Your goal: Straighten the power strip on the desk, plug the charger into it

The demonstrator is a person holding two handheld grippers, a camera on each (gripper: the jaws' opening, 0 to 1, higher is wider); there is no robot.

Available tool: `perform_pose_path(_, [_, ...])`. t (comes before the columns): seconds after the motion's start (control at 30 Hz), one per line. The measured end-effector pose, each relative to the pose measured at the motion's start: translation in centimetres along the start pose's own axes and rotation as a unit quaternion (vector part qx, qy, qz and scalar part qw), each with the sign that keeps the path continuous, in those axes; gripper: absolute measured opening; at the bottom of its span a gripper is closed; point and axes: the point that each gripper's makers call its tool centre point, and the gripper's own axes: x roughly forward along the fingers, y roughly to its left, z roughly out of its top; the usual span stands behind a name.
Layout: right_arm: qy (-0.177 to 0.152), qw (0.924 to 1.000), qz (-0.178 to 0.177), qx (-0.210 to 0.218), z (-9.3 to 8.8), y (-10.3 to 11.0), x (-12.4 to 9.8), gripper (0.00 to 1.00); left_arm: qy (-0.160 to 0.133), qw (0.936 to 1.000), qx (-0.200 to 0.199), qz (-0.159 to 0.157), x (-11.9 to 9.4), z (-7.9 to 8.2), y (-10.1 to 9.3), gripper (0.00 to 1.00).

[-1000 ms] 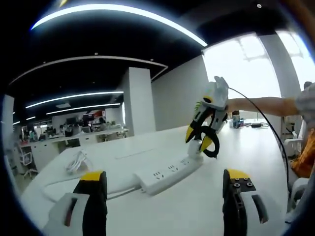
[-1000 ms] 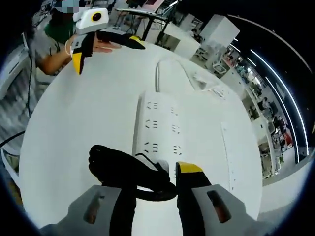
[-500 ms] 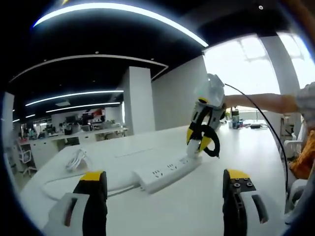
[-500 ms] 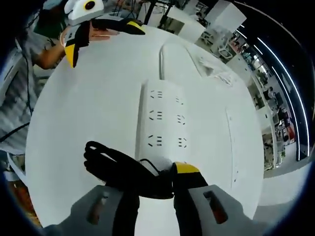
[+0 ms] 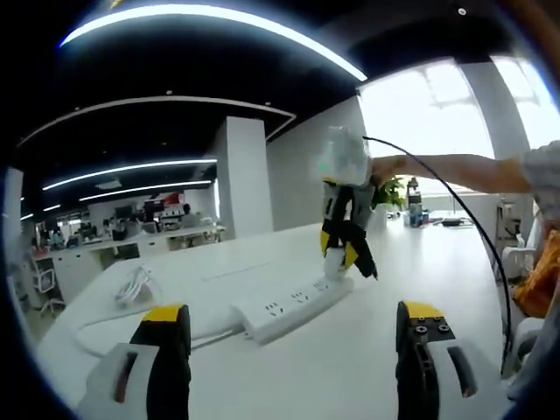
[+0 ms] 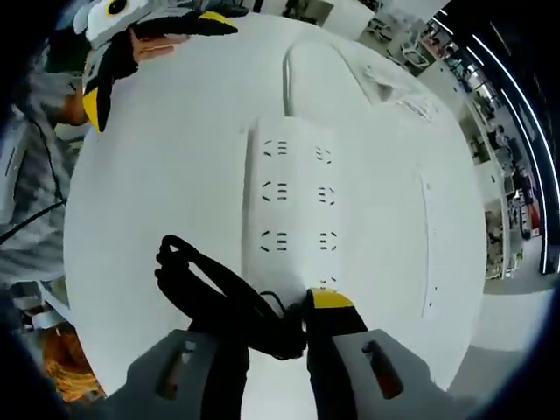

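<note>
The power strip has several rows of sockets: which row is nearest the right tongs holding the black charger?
The row at the end of the power strip farthest from its white cord, partly hidden behind the right tongs and the charger; the others lie farther off.

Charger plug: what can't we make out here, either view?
- Charger prongs: right gripper view, hidden by the right tool and its own black cable.
- Whether it is seated in the power strip: left gripper view, too small, right tool in front.
- Strip's cord end: cut off.

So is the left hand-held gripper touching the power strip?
Apart. In the left gripper view, bare desk separates the open left hand-held gripper from the power strip.
</note>
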Motion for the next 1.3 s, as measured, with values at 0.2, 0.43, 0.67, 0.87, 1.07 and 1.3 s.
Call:
perform_pose_path(0.2, [0.04,0.9988,0.027,0.009,0.0,0.1,0.4,0.21,-0.008,1.0,0.001,-0.003,-0.5,0.7,-0.5,0.99])
perform_pose_path(0.43, [0.072,0.9973,-0.015,-0.003,-0.7,0.5,0.8,0.2,-0.009,1.0,-0.002,0.0,-0.5,1.1,-0.9,0.99])
perform_pose_path(0.67, [-0.001,0.9979,-0.065,0.007,-0.6,1.0,0.5,0.23,0.001,1.0,-0.005,0.008,-0.7,0.3,-1.5,0.99])
perform_pose_path(0.87, [-0.074,0.9901,-0.113,-0.037,-0.5,0.6,1.5,0.29,0.015,0.9996,-0.014,0.02,-1.5,-0.8,-0.6,0.99])
perform_pose_path(1.07, [-0.115,0.9821,-0.147,-0.022,0.2,-0.7,0.6,0.55,0.021,0.9994,-0.011,0.025,-1.7,-1.1,-0.4,0.99])
perform_pose_path(1.3, [-0.151,0.9761,-0.155,-0.018,0.2,-1.2,-0.1,0.59,0.022,0.9994,-0.015,0.024,-1.9,-1.3,-0.5,0.99])
